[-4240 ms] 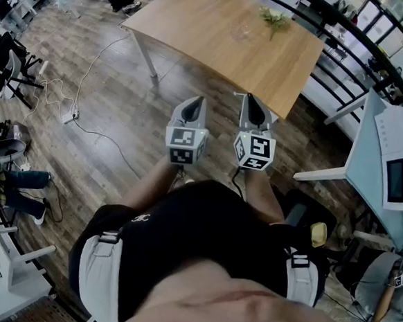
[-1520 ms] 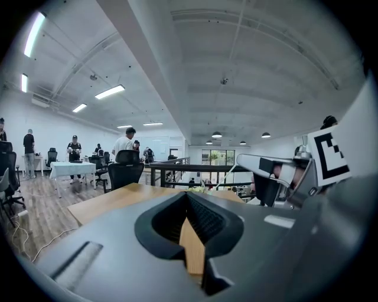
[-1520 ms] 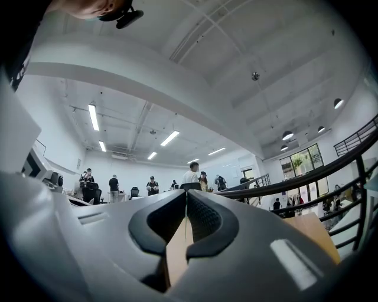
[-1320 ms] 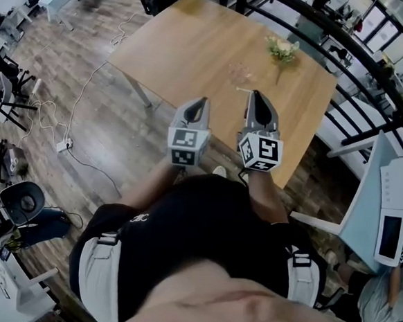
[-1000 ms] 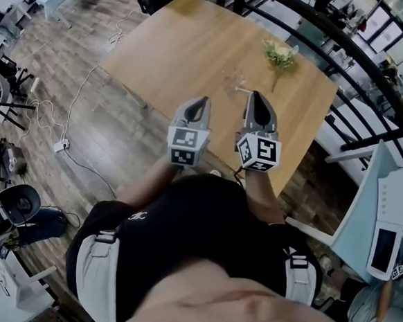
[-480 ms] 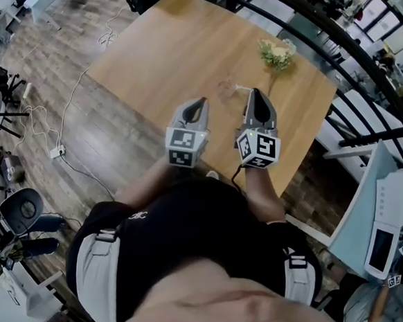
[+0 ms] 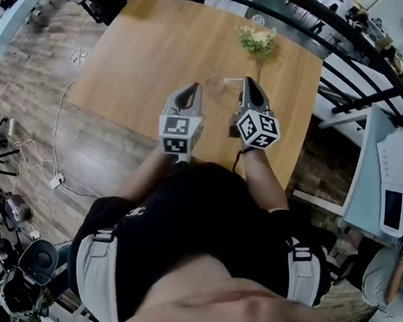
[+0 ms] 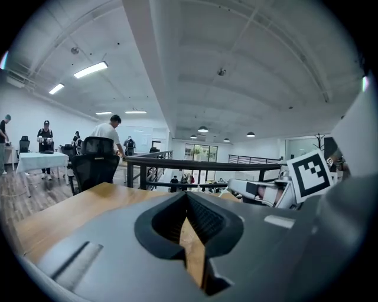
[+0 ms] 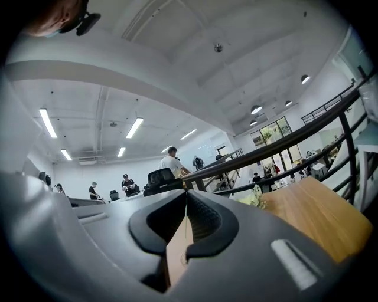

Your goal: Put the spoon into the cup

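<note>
Left gripper (image 7: 192, 88): jaws closed tip to tip, nothing between them; only wooden table (image 7: 144, 51) shows through gap below tips. Right gripper (image 7: 247, 81): jaws likewise closed, empty. Both held side by side over near part of table, pointing across it. Clear glass cup (image 7: 214, 87) upright on table, between the two gripper tips and slightly ahead. Spoon (image 7: 231, 80), thin and pale, lies on table just beside cup, at right gripper tip; contact not discernible. Flower bunch (image 7: 255, 37) at far edge.

open tabletop (image 7: 136, 61) left, cup (image 7: 214, 87) and flowers (image 7: 255, 38) ahead
</note>
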`<state>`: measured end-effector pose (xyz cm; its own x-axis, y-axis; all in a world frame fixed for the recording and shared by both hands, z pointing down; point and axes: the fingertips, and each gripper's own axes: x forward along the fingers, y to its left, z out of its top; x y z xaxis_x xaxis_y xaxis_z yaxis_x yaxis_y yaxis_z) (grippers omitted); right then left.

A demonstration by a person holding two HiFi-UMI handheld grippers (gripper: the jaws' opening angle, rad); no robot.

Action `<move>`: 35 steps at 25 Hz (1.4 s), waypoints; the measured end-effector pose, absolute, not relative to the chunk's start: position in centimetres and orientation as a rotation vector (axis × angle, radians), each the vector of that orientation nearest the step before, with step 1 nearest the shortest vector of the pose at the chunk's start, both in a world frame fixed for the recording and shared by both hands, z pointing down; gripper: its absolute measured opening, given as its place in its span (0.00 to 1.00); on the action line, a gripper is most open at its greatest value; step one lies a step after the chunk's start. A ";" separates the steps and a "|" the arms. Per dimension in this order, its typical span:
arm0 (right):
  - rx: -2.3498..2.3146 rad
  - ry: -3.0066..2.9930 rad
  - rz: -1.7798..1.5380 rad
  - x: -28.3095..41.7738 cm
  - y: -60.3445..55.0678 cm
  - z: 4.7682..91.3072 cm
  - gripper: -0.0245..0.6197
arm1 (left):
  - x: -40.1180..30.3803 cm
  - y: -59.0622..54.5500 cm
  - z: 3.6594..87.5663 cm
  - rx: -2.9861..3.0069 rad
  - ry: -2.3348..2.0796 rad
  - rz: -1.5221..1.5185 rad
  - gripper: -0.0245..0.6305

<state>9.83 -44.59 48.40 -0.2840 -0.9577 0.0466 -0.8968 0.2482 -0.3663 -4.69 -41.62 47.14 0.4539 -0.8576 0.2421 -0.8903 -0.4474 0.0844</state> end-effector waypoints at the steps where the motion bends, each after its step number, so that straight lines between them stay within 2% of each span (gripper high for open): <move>1: -1.757 2.323 -0.494 9.9 -45.0 48.7 0.05 | -4.7 -42.0 47.2 2.507 -1.515 0.243 0.06; 13: -1.814 2.282 -0.571 8.7 -48.0 54.2 0.05 | -6.1 -43.3 47.8 2.512 -1.473 0.227 0.06; 22: -1.914 2.047 -1.029 9.1 -50.8 63.2 0.05 | -8.3 -42.6 48.1 2.479 -1.523 0.251 0.06; 35: -1.872 1.820 -1.265 9.1 -50.6 67.5 0.05 | -9.3 -41.9 49.1 2.446 -1.547 0.289 0.06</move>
<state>9.13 -50.63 67.49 -0.1506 -0.9017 0.4053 -0.6941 -0.1954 -0.6928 -9.34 -41.91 49.11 0.4226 -0.8595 0.2876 -0.9053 -0.4150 0.0903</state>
